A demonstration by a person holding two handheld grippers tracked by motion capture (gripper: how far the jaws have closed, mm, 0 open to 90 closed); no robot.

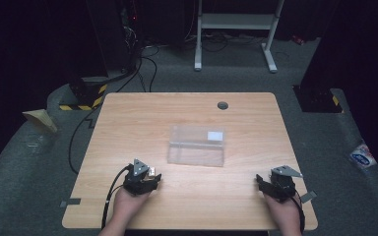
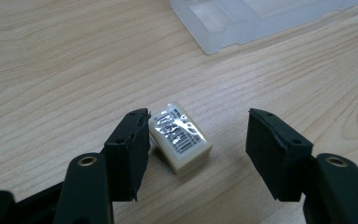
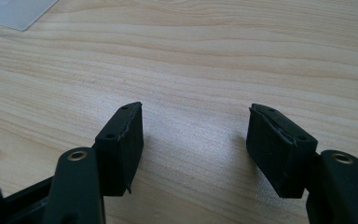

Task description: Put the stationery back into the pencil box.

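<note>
Left gripper low, jaws wide around eraser.

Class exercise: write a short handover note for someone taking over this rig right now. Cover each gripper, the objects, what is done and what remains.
Left gripper: open, fingers either side of the small eraser lying on the table; one finger is close beside it, not yet clamped.
Right gripper: open, holding nothing, over bare wood.
Clear plastic box: mid-table, beyond both grippers.
Done: left gripper lined up on the eraser.
Left: close on it, lift, probably carry it to the box.
</note>
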